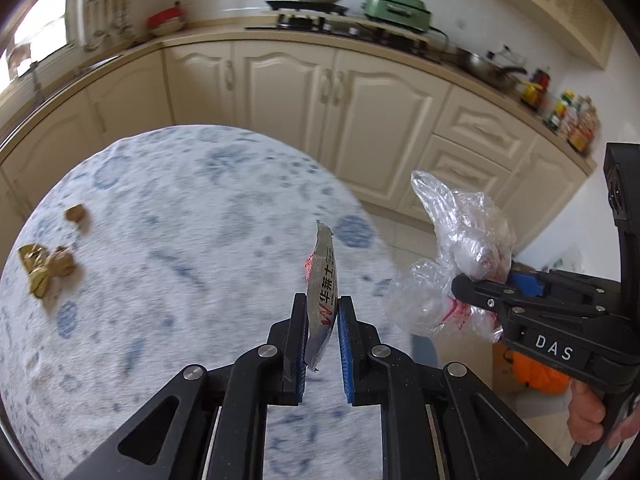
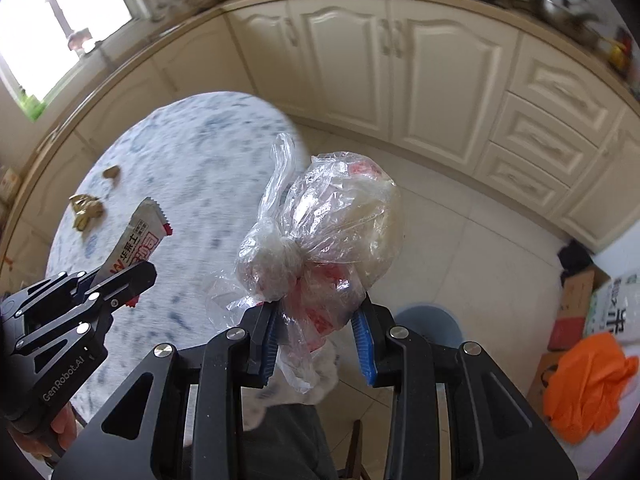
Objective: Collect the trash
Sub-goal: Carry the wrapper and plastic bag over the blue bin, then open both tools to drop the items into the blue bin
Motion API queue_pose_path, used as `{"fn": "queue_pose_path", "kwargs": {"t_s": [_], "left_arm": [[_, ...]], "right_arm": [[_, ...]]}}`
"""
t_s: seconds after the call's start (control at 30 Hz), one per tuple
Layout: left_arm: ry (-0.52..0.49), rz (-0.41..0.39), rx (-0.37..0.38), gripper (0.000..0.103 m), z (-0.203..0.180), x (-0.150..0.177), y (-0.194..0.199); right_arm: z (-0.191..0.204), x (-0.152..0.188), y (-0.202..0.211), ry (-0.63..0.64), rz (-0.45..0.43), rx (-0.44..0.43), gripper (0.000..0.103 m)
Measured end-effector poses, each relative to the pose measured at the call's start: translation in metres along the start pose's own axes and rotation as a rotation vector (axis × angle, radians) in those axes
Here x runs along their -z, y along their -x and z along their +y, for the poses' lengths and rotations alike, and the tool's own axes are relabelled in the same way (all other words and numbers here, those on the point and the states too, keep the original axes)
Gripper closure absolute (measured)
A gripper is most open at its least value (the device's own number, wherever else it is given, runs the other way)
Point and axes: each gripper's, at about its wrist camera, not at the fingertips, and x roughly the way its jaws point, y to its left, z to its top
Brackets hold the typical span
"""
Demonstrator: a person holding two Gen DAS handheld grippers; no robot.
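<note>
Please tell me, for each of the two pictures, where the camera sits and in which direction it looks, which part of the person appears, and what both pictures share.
Left wrist view: sits on the left gripper, looks down along it; snack wrapper pinched, a hand at right.
Right wrist view: sits on the right gripper, looks down over the floor; knotted plastic bag clamped, a hand at left.
Shared: the round table, gold scraps, cream cabinets, both grippers, both loads.

Cream panelled cabinets (image 1: 332,120) curve across the upper frame under a counter (image 1: 208,30) bearing a stove (image 1: 308,16) and green cooker (image 1: 396,10). A bright window (image 2: 60,28) sits upper left. Pale floor tiles (image 2: 460,240) fill the lower right beside a round table with a blue-patterned cloth (image 1: 180,220).
</note>
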Motion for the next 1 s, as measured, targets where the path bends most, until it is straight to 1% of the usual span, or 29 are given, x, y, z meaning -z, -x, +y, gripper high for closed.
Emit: {"fn": "queue_pose_path", "kwargs": {"t_s": [0.23, 0.43, 0.53, 0.57, 0.67, 0.7, 0.73, 0.83, 1.0], "left_arm": [[-0.137, 0.071, 0.074, 0.093, -0.070, -0.010, -0.042], [-0.226, 0.123, 0.133, 0.093, -0.121, -0.016, -0.077], [-0.254, 0.148, 0.151, 0.093, -0.138, -0.019, -0.094], [-0.261, 0.157, 0.153, 0.093, -0.143, -0.019, -0.099], [-0.276, 0.187, 0.153, 0.093, -0.154, -0.023, -0.119], [-0.280, 0.195, 0.152, 0.093, -0.157, -0.024, -0.125], [-0.283, 0.204, 0.151, 0.093, -0.160, -0.025, -0.132], [-0.288, 0.223, 0.147, 0.093, -0.167, -0.029, -0.144], [-0.312, 0.256, 0.144, 0.091, -0.184, -0.032, -0.165]], "right_arm": [[-0.077, 0.023, 0.005, -0.147, 0.004, 0.079, 0.070], [-0.124, 0.040, 0.004, -0.238, 0.032, 0.133, 0.070], [-0.138, 0.046, 0.001, -0.259, 0.044, 0.146, 0.070], [-0.143, 0.048, -0.001, -0.262, 0.054, 0.153, 0.068], [-0.154, 0.050, -0.004, -0.288, 0.077, 0.172, 0.059], [-0.158, 0.051, -0.003, -0.292, 0.074, 0.175, 0.054], [-0.161, 0.052, -0.003, -0.297, 0.068, 0.181, 0.052], [-0.169, 0.054, -0.001, -0.319, 0.062, 0.200, 0.051], [-0.181, 0.059, 0.000, -0.337, 0.060, 0.203, 0.051]]}}
